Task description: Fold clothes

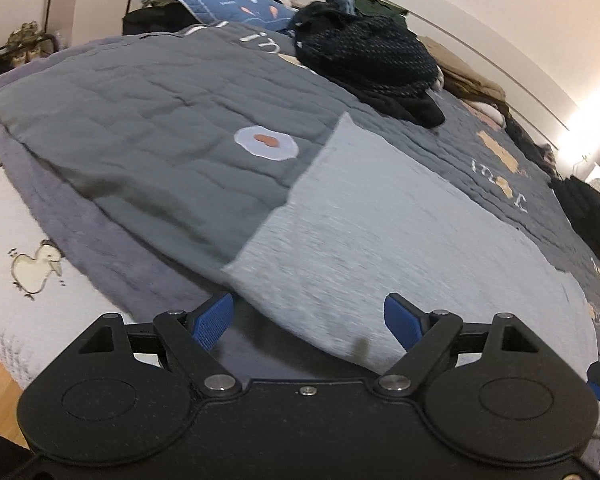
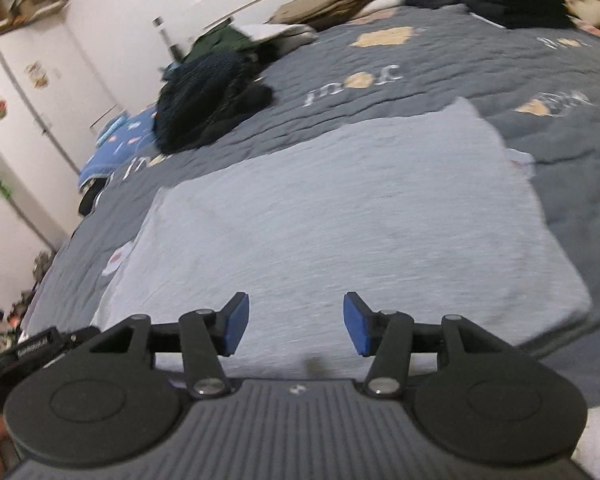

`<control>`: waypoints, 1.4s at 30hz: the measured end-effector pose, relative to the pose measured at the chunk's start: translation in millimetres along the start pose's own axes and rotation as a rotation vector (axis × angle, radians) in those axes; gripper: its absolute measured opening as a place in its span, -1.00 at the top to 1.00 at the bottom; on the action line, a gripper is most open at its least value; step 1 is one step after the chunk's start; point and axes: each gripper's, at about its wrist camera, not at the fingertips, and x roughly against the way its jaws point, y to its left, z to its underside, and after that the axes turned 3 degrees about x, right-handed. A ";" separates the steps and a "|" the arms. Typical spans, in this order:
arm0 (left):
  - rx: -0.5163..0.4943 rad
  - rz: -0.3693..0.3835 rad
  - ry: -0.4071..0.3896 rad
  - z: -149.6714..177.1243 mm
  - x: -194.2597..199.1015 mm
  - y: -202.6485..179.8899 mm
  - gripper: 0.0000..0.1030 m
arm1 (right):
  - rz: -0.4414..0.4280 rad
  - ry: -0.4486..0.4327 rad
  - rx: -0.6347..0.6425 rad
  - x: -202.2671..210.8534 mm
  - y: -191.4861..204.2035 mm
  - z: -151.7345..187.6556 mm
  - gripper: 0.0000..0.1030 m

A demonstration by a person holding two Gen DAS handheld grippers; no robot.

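A: The grey quilt (image 1: 148,120) is covering the bed; the folded light-grey garment (image 2: 340,216) is lying flat on it. Only the left view is showing a fried-egg patch (image 1: 266,143).

B: Left claw (image 1: 308,322) and right claw (image 2: 296,330) are both hovering spread wide, gripping nothing. A dark clothes pile (image 1: 364,56) is sitting behind.

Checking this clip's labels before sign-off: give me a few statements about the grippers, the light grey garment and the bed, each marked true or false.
1. Both grippers are open. True: the left gripper and right gripper hold nothing.
2. The light grey garment lies flat on the grey quilt. True.
3. The dark clothes pile sits on the grey garment. False: it lies apart, farther back on the quilt.
4. The left gripper clamps the garment's edge. False: its fingers stand apart, gripping nothing.
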 end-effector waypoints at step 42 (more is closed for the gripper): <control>0.302 0.155 0.015 -8.2 -31.7 40.6 0.65 | -0.079 0.040 0.079 -17.1 47.6 13.1 -0.01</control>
